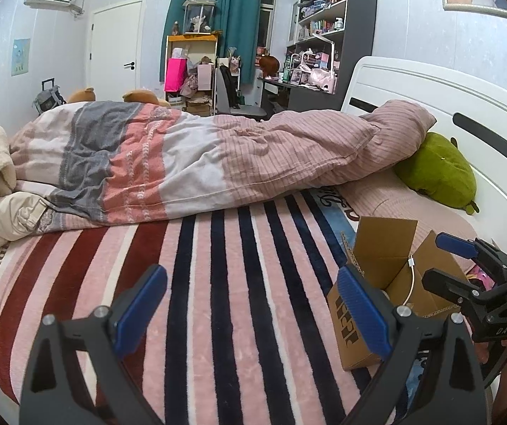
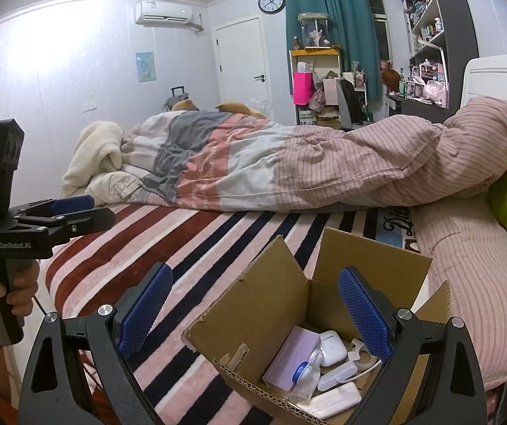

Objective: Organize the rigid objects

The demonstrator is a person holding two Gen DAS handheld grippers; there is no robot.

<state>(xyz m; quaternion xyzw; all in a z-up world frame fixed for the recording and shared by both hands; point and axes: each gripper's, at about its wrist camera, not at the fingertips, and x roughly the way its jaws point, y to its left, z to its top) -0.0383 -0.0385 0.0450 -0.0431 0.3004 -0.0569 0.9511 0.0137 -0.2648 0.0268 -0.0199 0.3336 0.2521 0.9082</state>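
Blue-padded fingers of the right claw point(image 2: 255, 313) spread wide at the bottom of the right wrist view, holding nothing, poised over an open cardboard box point(image 2: 253, 304) whose flaps stand up. Inside the box, toward 5 o'clock, lie a lilac flat case point(image 2: 290, 357), a white earbud case point(image 2: 332, 347), a white tape dispenser point(image 2: 361, 354), a clear bottle with a blue cap point(image 2: 303, 377) and a white rectangular pack point(image 2: 335, 402), all crowded together and touching. The box sits on the striped blanket point(image 2: 197, 248) of the bed, just beside a pink ribbed pillow point(image 2: 466, 301) at 3 o'clock. At 9 o'clock in this view the left claw point(image 2: 73, 212) appears side-on, gripped by the person's hand point(image 2: 2, 290); its fingers look nearly together from this angle. In the left wrist view the left claw point(image 1: 253, 313) shows its pads well apart and empty above the blanket, with the box at 4 o'clock and a white cable point(image 1: 410, 279) hanging over its rim. A rumpled duvet point(image 1: 189, 163) lies across the bed at 12 o'clock, and a green plush point(image 1: 437, 173) rests against the white headboard point(image 1: 430, 92) at 2 o'clock.
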